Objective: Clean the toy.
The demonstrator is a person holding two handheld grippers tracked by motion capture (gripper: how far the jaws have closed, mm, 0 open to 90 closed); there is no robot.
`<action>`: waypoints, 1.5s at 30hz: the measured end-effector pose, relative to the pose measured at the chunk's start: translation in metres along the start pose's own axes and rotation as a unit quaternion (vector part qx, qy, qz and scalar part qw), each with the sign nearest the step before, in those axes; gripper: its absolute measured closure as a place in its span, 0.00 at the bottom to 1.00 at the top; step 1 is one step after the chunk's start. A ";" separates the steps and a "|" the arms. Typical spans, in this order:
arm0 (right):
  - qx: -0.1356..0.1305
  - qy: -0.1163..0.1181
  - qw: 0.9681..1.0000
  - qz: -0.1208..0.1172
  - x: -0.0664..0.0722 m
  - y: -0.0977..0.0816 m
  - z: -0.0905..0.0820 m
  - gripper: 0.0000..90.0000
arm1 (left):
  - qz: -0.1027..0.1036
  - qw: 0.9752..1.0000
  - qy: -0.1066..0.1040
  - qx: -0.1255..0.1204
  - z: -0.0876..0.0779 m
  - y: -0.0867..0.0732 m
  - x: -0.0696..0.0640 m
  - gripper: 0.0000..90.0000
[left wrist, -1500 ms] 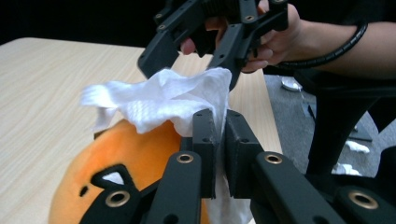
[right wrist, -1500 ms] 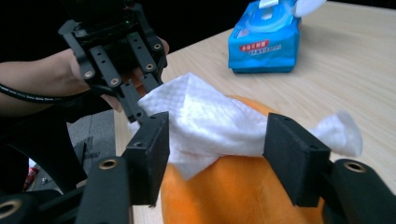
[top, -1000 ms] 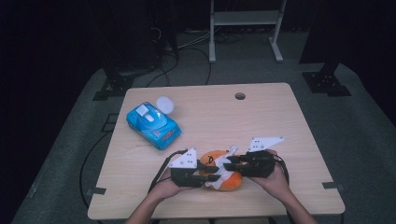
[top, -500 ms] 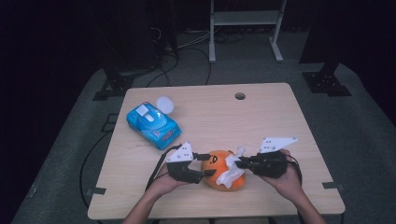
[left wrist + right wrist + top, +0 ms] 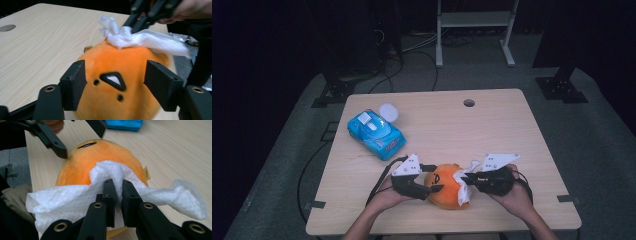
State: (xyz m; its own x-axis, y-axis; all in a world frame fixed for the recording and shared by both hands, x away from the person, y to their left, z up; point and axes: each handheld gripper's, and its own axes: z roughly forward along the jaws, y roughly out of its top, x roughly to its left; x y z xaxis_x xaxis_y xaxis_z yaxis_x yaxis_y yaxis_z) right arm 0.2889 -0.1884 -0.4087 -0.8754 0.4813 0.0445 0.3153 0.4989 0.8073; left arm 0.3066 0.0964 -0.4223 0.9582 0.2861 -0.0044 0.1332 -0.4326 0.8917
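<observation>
Right gripper (image 5: 115, 185): jaws pinched tight on a crumpled white paper towel (image 5: 75, 195), a fold of it bunched between the pads, the rest draped over the top and side of the round orange plush toy with a small black-outlined face (image 5: 100, 155). Left gripper (image 5: 120, 80): jaws have just been opening, now standing partly apart either side of the plush's face; the plush sits between them, and the pads look just clear of the fabric or barely brushing it, so this is not a firm clamp.

Step in hand, as I judge it: wiping the plush with the towel, right gripper doing the wipe, left gripper there to steady the toy. Next move probably calls for the left jaws to close back on the plush so that it does not roll or slide, then the right gripper to drag the towel across the orange surface while keeping its pinch. Risk: a soft round toy shifts under the wipe if it is left unheld.

In the high view the plush (image 5: 447, 186) lies near the front edge of the light wooden worktop (image 5: 492, 130), about mid-width, with the left gripper (image 5: 432, 181) at its left and the right gripper (image 5: 466, 178) at its right. A blue pack of wipes (image 5: 376, 134) with a white round lid (image 5: 388, 112) beside it lies well apart, toward the left edge.
</observation>
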 end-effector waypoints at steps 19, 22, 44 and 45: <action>-0.024 0.058 0.998 0.008 -0.003 -0.002 -0.017 0.63 | -0.028 0.999 0.012 0.012 0.008 -0.009 -0.005 0.41; -0.021 0.053 0.998 -0.013 0.004 -0.001 -0.015 0.60 | -0.031 0.999 0.013 0.011 0.008 -0.009 -0.005 0.41; -0.001 0.001 1.000 -0.010 -0.008 -0.003 0.002 0.81 | -0.031 0.999 -0.002 0.018 0.003 -0.008 0.000 0.26; 0.001 0.003 1.000 -0.010 -0.008 -0.004 0.002 0.81 | -0.036 0.999 0.005 0.018 0.003 -0.008 0.001 0.21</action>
State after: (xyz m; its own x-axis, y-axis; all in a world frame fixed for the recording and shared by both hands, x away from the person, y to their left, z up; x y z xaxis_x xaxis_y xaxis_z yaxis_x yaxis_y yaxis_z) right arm 0.2952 -0.1928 -0.4136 -0.8836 0.4670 0.0321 0.2984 0.5090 0.8074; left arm 0.3076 0.0977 -0.4306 0.9434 0.3254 -0.0638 0.2113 -0.4414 0.8721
